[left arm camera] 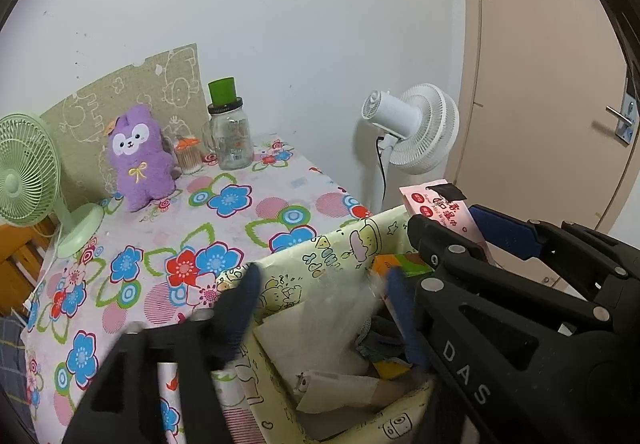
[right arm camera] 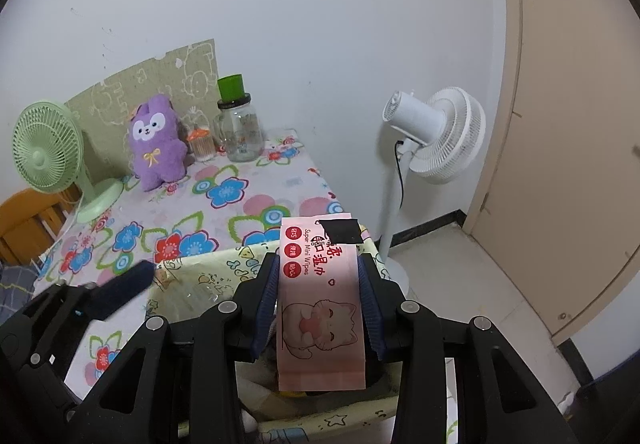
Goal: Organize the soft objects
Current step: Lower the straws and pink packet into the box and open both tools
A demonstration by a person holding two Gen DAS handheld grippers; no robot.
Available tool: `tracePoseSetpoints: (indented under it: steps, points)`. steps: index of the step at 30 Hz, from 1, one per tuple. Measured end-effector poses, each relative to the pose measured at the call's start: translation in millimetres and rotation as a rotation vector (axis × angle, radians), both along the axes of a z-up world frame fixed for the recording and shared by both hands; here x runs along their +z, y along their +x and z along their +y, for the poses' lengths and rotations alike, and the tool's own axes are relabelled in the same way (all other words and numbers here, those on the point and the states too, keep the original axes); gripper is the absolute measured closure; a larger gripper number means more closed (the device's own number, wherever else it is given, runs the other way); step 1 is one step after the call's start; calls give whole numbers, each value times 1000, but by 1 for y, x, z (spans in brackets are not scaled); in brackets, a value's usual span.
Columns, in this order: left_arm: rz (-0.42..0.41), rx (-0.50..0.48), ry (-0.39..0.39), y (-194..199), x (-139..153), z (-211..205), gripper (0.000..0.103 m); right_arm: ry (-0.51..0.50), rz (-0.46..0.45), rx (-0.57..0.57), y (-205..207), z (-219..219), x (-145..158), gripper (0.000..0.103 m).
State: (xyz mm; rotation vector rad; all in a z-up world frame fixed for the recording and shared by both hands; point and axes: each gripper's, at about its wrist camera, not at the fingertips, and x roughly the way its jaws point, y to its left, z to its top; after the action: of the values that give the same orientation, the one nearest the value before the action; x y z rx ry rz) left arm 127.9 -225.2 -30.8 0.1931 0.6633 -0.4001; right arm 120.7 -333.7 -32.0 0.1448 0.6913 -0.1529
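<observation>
A: Right claw?
B: Closed hard on a pink pack of wipes, blue pads pressed to both long edges. Pack sits lower centre of the right wrist view, long axis pointing away from the camera, cartoon cat and red print on its face, a black patch at the far end.

A: Left claw?
B: Jaws spread wide, blurred, nothing pinched between them. It sits at bottom centre of the left wrist view, over the open top of a box. A clear plastic wrapper lies between the fingers; contact cannot be told through the blur.

A: The box?
B: Pale yellow with cartoon drawings, on the near right part of the flowered tablecloth. Inside: pale paper packets, the clear wrapper, something grey, bits of orange and yellow. The pack of wipes hangs above its right side, not in it.

A: Other soft goods?
B: A purple plush toy upright at centre left, against a green board, well apart from the box. Beside it a glass jar with a green cup on top.
</observation>
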Motion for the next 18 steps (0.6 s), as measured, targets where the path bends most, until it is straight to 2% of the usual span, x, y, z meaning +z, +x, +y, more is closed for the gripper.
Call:
tracePoseSetpoints:
  steps: [6, 18]
  points:
    - [-2, 28, 36, 6, -6, 1, 4, -1, 14, 4, 6, 1, -7, 61]
    - [23, 72, 72, 14, -18, 14, 1, 8, 50, 36, 16, 12, -19, 60]
